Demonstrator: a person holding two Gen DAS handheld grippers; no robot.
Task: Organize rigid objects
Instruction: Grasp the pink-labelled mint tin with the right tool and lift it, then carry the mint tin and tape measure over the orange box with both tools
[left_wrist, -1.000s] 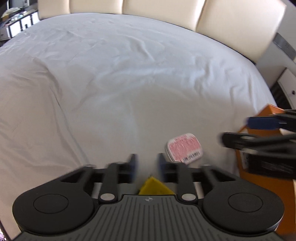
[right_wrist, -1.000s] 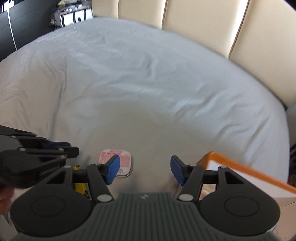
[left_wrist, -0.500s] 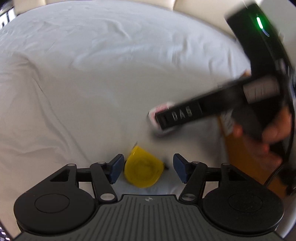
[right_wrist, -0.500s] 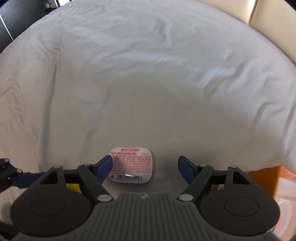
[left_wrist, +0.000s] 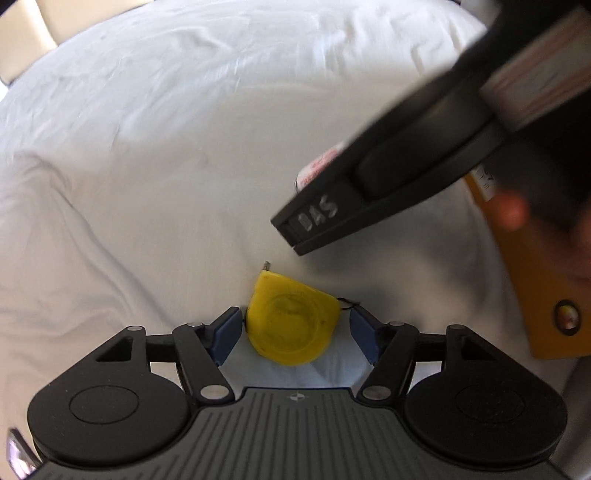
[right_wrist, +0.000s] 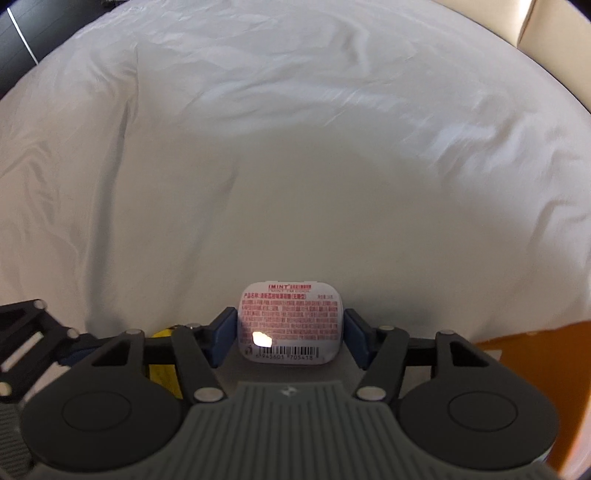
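A yellow tape measure (left_wrist: 291, 325) lies on the white bed sheet (left_wrist: 184, 166), between the fingers of my left gripper (left_wrist: 293, 334). The jaws are opening: the left pad sits at the case's edge and the right pad stands clear of it. A white mint tin (right_wrist: 290, 321) with red print and a barcode lies flat between the fingers of my right gripper (right_wrist: 291, 334). These jaws are closing, and both blue pads meet the tin's sides. In the left wrist view the right tool's black housing (left_wrist: 388, 184) covers most of the tin (left_wrist: 317, 166).
An orange box (right_wrist: 517, 354) lies at the right, beside the tin, and appears in the left wrist view too (left_wrist: 535, 295). A hand (left_wrist: 513, 210) holds the right tool. Cream headboard panels (right_wrist: 554, 29) stand beyond the rumpled sheet.
Both grippers have dropped toward the sheet. The left jaws have spread around the tape measure. The right jaws widened, then closed in on the mint tin, which now sits between the pads.
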